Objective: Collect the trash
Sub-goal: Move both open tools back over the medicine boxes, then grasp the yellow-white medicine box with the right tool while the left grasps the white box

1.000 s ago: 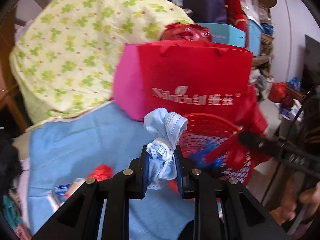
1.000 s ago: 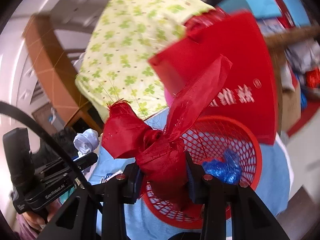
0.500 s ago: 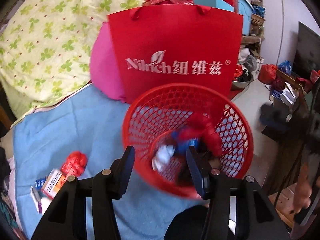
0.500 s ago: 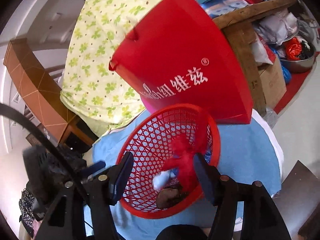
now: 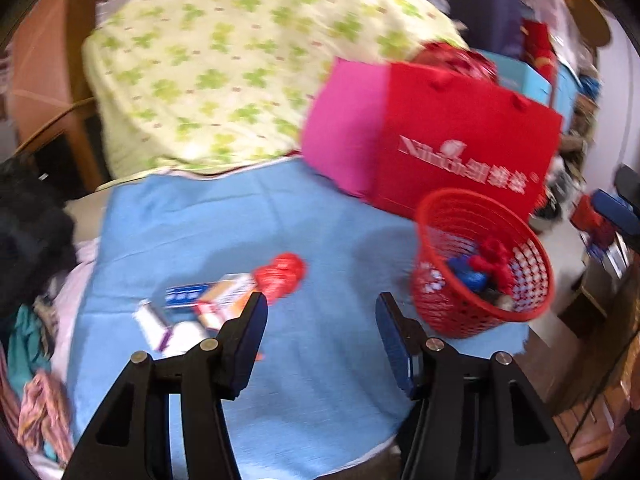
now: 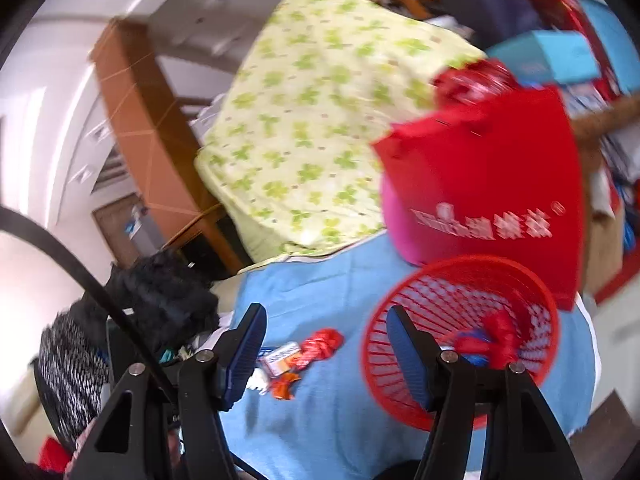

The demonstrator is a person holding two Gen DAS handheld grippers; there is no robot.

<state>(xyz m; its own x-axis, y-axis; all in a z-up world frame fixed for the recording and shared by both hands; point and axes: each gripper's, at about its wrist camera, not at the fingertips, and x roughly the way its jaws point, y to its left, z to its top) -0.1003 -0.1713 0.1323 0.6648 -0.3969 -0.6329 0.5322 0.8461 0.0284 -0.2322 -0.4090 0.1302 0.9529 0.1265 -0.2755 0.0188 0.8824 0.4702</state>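
A red mesh basket (image 5: pixel 460 312) stands on a blue cloth (image 5: pixel 304 224) at the right; it also shows in the right wrist view (image 6: pixel 400 396). Red ribbon (image 5: pixel 494 256) and blue scraps lie inside it. A red crumpled wrapper (image 5: pixel 282 276) and small cartons (image 5: pixel 218 300) lie on the cloth at the left; they also show in the right wrist view (image 6: pixel 316 346). My left gripper (image 5: pixel 320 316) is open and empty above the cloth, between the cartons and the basket. My right gripper (image 6: pixel 326 328) is open and empty, left of the basket.
A red paper bag (image 5: pixel 460 160) with white lettering and a pink bag (image 5: pixel 344 140) stand behind the basket. A green-patterned quilt (image 5: pixel 248 60) is piled at the back. Dark clothing (image 6: pixel 160 300) lies at the left. The cloth's right edge drops to the floor.
Both grippers let go of their loads, the blue mask bundle and the red ribbon, into the basket. Both have since pulled back and swung left, jaws wide open.
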